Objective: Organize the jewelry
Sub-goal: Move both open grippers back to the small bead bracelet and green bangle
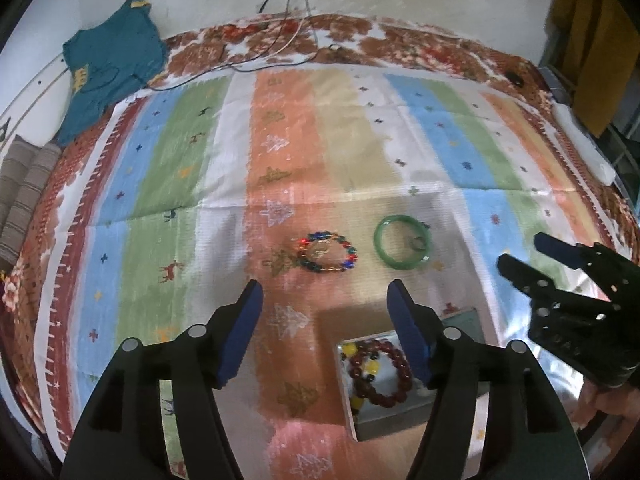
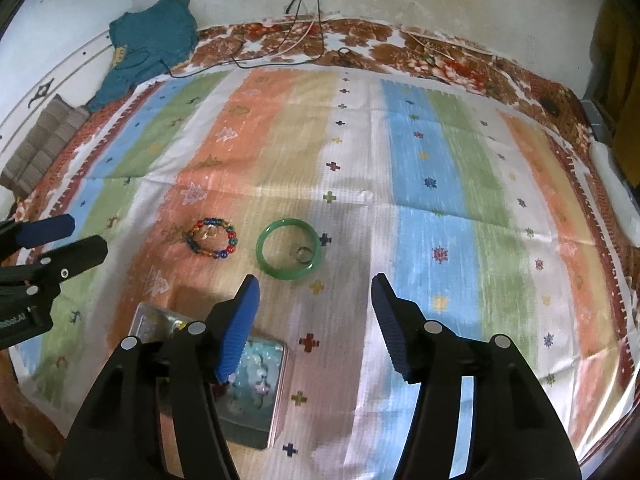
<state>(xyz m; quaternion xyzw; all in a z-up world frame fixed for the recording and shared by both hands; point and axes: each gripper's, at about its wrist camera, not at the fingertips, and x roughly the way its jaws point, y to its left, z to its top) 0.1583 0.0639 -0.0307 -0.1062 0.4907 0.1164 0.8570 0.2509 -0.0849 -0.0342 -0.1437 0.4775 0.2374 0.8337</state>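
A multicoloured bead bracelet (image 1: 327,251) (image 2: 213,238) lies on the striped cloth with a small gold ring inside it. A green bangle (image 1: 403,247) (image 2: 289,254) lies to its right, with a small metal ring (image 2: 304,255) inside. A metal tin (image 1: 352,404) (image 2: 276,400) holds a dark red bead bracelet (image 1: 382,372) and yellow beads. My left gripper (image 1: 324,300) is open and empty, just short of the bead bracelet. My right gripper (image 2: 316,292) is open and empty, just short of the bangle; it also shows in the left wrist view (image 1: 520,252).
The striped cloth (image 2: 420,184) covers a floral bedspread (image 2: 460,64). A teal garment (image 1: 112,68) lies at the far left. Cables (image 1: 280,40) trail along the back. A white object (image 1: 584,148) lies at the right edge. A striped cushion (image 1: 20,204) sits at the left.
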